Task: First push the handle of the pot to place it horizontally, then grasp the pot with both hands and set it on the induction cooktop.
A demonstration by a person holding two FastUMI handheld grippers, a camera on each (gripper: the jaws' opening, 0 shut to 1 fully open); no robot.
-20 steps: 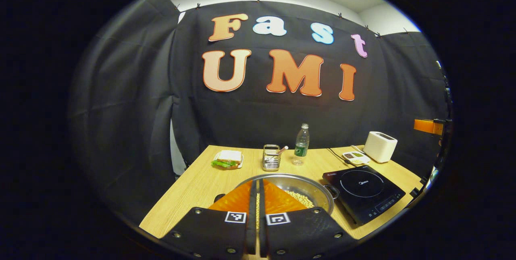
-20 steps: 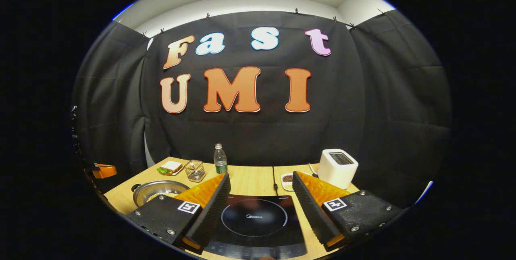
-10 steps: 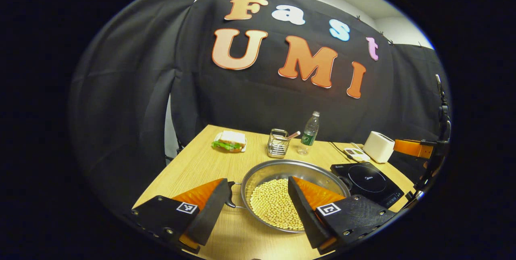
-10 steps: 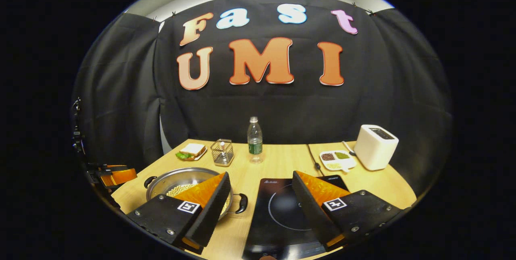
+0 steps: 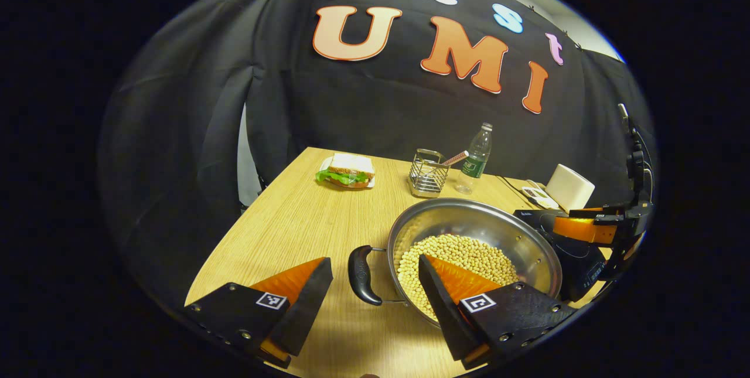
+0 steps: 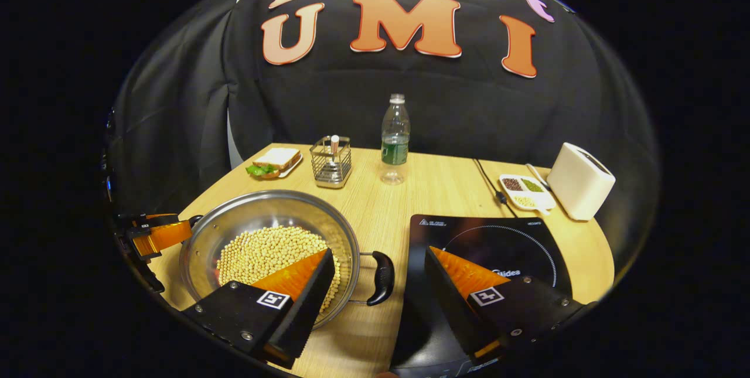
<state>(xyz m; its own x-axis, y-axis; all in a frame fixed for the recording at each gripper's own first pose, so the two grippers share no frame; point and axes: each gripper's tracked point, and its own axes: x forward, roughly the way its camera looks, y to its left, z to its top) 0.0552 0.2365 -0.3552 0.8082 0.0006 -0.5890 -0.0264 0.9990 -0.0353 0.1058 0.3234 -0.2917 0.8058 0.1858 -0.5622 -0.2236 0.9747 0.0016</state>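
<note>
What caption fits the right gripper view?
Open hand-held gripper straddles the pot's handle, beside the induction cooktop.

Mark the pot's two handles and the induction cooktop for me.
Pot's left handle (image 5: 364,275), left gripper view: middle of the black grip.
Pot's right handle (image 6: 383,277), right gripper view: middle of the black grip.
Induction cooktop (image 6: 469,240), right gripper view: bare glass top.

A silver pot (image 6: 205,237) of tan beans (image 6: 263,252), a black cooktop (image 6: 463,237) and a white toaster (image 6: 580,181) are seen.
</note>
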